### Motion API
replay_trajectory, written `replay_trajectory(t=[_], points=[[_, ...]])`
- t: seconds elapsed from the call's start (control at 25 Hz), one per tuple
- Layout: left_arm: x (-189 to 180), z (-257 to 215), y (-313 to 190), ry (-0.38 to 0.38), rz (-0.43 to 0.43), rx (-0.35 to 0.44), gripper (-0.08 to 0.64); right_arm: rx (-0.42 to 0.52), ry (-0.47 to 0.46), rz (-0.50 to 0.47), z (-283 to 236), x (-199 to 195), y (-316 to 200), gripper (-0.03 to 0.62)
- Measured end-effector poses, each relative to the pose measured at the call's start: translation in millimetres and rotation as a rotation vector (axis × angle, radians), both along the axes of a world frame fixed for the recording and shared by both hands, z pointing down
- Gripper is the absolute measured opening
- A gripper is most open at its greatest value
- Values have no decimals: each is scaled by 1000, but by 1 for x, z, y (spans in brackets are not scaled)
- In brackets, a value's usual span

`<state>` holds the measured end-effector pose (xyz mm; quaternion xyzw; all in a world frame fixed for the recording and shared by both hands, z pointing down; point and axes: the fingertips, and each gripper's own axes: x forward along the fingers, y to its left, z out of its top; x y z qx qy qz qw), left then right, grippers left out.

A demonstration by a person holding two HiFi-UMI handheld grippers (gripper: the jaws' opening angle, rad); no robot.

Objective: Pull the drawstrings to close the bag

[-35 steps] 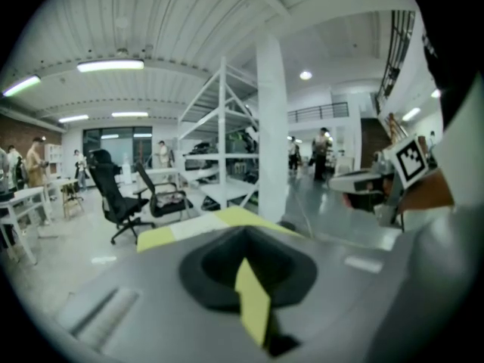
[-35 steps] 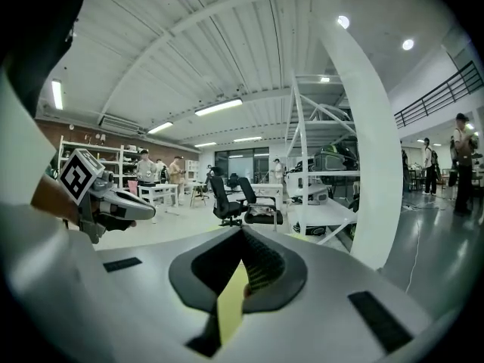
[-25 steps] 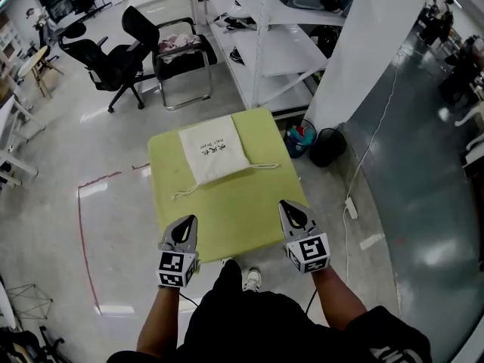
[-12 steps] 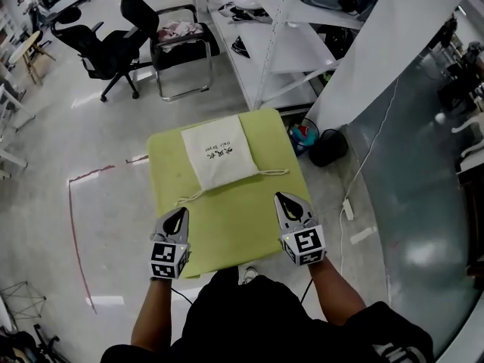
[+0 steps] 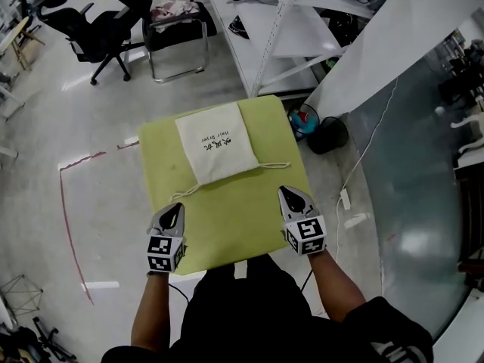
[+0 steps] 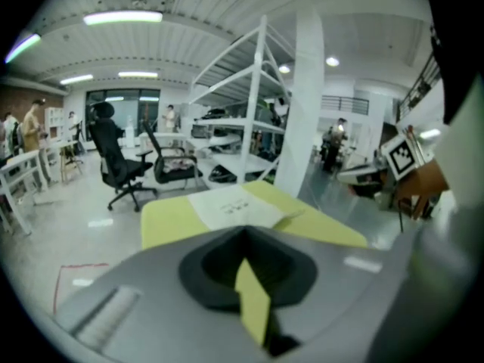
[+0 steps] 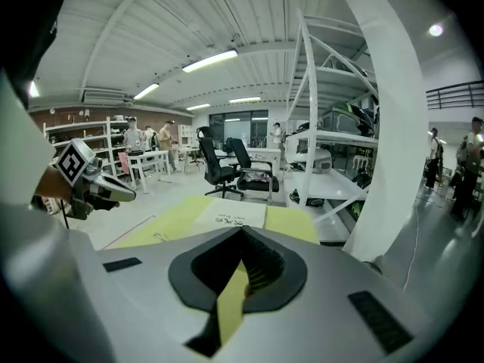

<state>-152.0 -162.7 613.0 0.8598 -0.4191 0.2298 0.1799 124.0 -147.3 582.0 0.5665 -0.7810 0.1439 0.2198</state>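
We hold both tools over the near edge of the yellow-green table (image 5: 240, 225), each pointing forward and slanting down. The left gripper (image 5: 175, 207) has its jaws pressed together with nothing between them, and the right gripper (image 5: 290, 193) is likewise closed and empty. The cream drawstring bag (image 5: 215, 141) lies flat ahead of and between the two tips, on the far half of the table, with its corded end nearest us. The left drawstring (image 5: 186, 192) trails out just ahead of the left gripper's tip, not touching it. The right drawstring (image 5: 275, 165) loops out ahead of the right gripper's tip, a little farther off. A black office chair (image 5: 89, 35) stands well beyond the left gripper.
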Motion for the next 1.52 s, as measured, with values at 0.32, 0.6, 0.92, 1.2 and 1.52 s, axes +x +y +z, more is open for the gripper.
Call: replay_trajectory(t=[0.32,0.6,0.92,1.2,1.52], points=[[-23,52,-12,-36,-175,-97,6,-92,24,26,56,34,-25,-6],[-28,91,-23,-41,-225,-162,239,-165,5,-12,103,49,-47,166],[-34,130,-37,-183,-101,-203,267,-250,96,-50,150,90,-73,169],[-43,146,-53,-159,-150,-253,265,-327,118,-54,180,110,-90,169],[-45,164,-53,-155,-178,-307,265,-360,113,-39,198,111,-96,169]])
